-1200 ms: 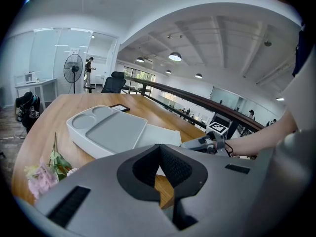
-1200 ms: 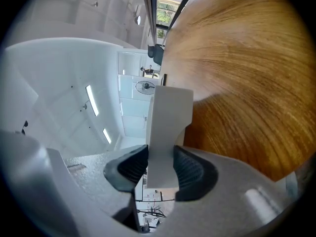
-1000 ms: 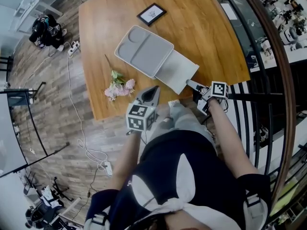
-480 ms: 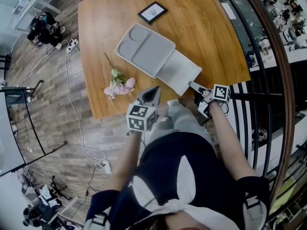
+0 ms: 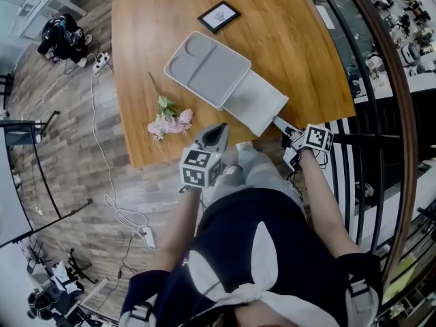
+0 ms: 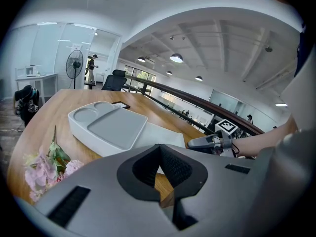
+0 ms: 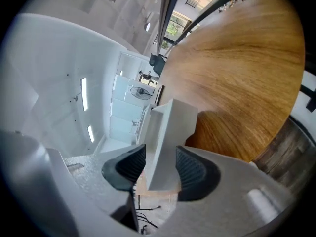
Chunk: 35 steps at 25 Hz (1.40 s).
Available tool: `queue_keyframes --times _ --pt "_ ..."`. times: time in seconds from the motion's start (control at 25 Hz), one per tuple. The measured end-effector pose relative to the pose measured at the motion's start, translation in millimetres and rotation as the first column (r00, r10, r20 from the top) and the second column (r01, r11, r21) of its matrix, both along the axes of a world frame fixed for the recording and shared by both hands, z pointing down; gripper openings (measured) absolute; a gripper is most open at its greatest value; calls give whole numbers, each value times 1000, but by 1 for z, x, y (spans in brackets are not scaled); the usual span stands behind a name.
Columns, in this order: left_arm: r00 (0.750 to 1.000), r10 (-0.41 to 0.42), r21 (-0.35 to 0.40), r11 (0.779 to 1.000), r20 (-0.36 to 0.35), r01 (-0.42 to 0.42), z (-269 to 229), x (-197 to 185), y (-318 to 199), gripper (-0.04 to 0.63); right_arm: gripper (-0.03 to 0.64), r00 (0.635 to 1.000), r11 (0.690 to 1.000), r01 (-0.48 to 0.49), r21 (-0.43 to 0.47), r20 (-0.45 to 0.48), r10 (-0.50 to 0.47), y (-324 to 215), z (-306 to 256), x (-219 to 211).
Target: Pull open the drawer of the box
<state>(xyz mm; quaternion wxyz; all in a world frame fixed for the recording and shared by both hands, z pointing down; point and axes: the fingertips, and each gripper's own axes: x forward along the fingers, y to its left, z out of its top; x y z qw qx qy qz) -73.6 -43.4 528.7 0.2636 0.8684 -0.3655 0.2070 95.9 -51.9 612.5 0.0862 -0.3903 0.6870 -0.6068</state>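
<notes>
Since a second ago the drawer (image 5: 262, 104) has slid a little further out of the grey box (image 5: 208, 70), and the right gripper (image 5: 279, 122) has drawn back with it toward the person, its marker cube (image 5: 318, 138) now lower in the head view. The left gripper (image 5: 216, 129) sits where it was.

The drawer juts from the box toward the near edge of the wooden table (image 5: 300, 53), its front panel just short of that edge. The right gripper reaches in from beyond the edge. In the right gripper view its jaws are opening, with the drawer's front panel (image 7: 165, 137) between the pads (image 7: 190, 169).

The left gripper hangs over the near edge beside the drawer, apart from it. Its jaws are together with nothing between them.

Bare wood lies open beyond the box and to its right. A dark railing (image 5: 368, 80) runs close along the table's right side. A bunch of pink flowers (image 5: 170, 120) lies near the box's left, close to the near edge.

A black picture frame (image 5: 219, 16) lies beyond the box, its print too small to read. The gripper cubes carry only black-and-white square patterns.
</notes>
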Motion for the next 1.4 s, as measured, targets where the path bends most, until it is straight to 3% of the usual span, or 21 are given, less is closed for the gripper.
queue_keyframes --times 0.12,0.2,0.36,0.44,0.64,0.88,1.12,1.4 --pt "1000 -2 26 1000 -14 3 -11 3 -2 17 187 988 996 14 83 -156 0 3 -22 4" --pt "1000 -9 47 999 -29 10 -23 6 -7 17 186 960 985 58 160 -281 -11 2 -39 0" --pt "998 -10 93 996 -57 15 -38 11 -16 17 183 895 926 131 354 -443 42 -11 -87 -20" --pt "998 -4 125 992 -62 12 -47 16 -17 17 173 880 885 150 442 -468 84 -16 -114 -28" --pt "998 -10 167 986 -68 21 -67 22 -11 17 148 884 794 174 582 -448 134 -11 -165 -48" --pt "994 -34 218 974 -100 55 -94 27 -13 17 50 805 719 261 645 -556 207 -6 -191 -56" --pt "995 -21 239 970 -95 43 -97 32 -4 17 -2 755 696 313 646 -614 230 1 -196 -60" --pt "996 4 263 964 -89 19 -100 34 11 17 -2 743 700 334 631 -633 216 12 -200 -64"
